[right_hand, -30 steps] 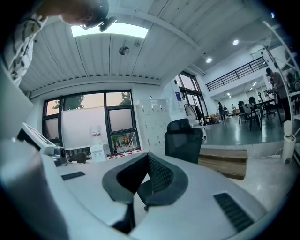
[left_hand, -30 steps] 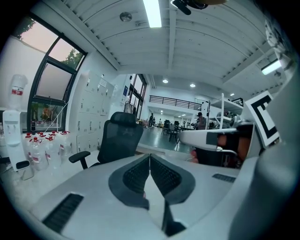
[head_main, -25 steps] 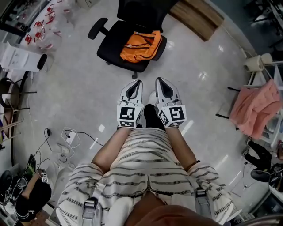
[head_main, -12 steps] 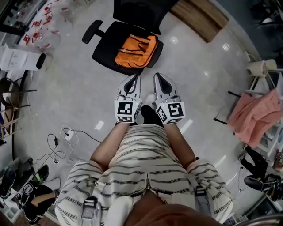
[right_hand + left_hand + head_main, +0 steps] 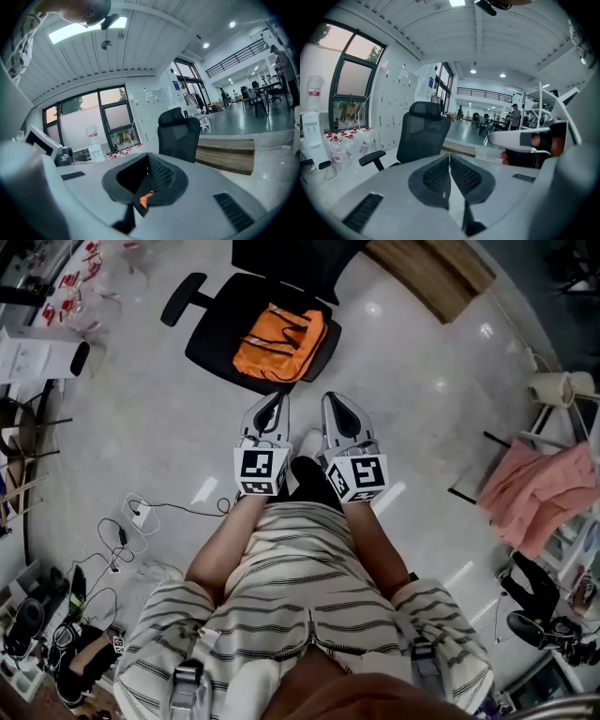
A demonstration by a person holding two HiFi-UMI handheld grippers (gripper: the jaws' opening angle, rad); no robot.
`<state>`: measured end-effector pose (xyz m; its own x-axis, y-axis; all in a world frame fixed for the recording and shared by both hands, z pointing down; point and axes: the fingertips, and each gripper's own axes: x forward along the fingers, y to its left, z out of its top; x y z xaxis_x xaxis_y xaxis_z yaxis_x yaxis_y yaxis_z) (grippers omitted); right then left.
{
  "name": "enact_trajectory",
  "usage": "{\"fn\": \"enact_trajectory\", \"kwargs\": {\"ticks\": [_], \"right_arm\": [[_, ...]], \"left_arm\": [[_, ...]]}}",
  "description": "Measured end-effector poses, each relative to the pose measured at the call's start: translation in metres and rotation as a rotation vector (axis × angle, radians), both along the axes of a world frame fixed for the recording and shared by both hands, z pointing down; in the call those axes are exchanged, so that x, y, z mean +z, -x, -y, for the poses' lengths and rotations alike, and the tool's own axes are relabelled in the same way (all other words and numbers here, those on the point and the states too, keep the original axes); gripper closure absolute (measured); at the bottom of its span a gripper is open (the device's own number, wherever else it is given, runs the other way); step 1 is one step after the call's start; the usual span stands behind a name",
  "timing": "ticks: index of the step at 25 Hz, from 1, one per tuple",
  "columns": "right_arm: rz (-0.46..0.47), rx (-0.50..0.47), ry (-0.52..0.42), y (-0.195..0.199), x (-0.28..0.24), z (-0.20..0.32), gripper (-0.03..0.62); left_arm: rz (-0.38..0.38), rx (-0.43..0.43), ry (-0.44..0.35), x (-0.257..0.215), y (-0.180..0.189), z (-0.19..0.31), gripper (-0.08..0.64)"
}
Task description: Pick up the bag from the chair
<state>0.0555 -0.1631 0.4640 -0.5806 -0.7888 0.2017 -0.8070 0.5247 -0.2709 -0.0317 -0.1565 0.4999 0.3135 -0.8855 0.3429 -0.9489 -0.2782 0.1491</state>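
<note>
An orange bag (image 5: 279,343) lies on the seat of a black office chair (image 5: 214,329) at the top of the head view. My two grippers are held side by side over the floor, just short of the chair's front edge and pointing at it. The left gripper (image 5: 272,401) is shut and holds nothing; its pads meet in the left gripper view (image 5: 450,157), with the chair (image 5: 423,133) beyond. The right gripper (image 5: 336,401) is shut too (image 5: 149,157). A sliver of the orange bag (image 5: 146,199) shows under its jaws, in front of the chair (image 5: 178,133).
A pink cloth (image 5: 544,488) hangs on a rack at the right. A low wooden platform (image 5: 431,273) lies behind the chair. Cables and a power strip (image 5: 131,521) trail on the floor at the left. Red-capped bottles (image 5: 75,277) stand at the top left.
The person has stepped forward, so the chair with the bag is now closer to both grippers. The grippers stay shut, side by side.
</note>
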Motion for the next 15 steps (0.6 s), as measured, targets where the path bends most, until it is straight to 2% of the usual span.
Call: {"fn": "enact_trajectory", "kwargs": {"ticks": [4,15], "right_arm": [[-0.008,0.011,0.038,0.0,0.015,0.001,0.574],[-0.038,0.087,0.052,0.015,0.036,0.013,0.574]], "left_arm": [[0.009,0.03,0.012,0.009,-0.002,0.007,0.534],[0.005,0.112,0.043,0.036,0.0,0.033,0.534]]}}
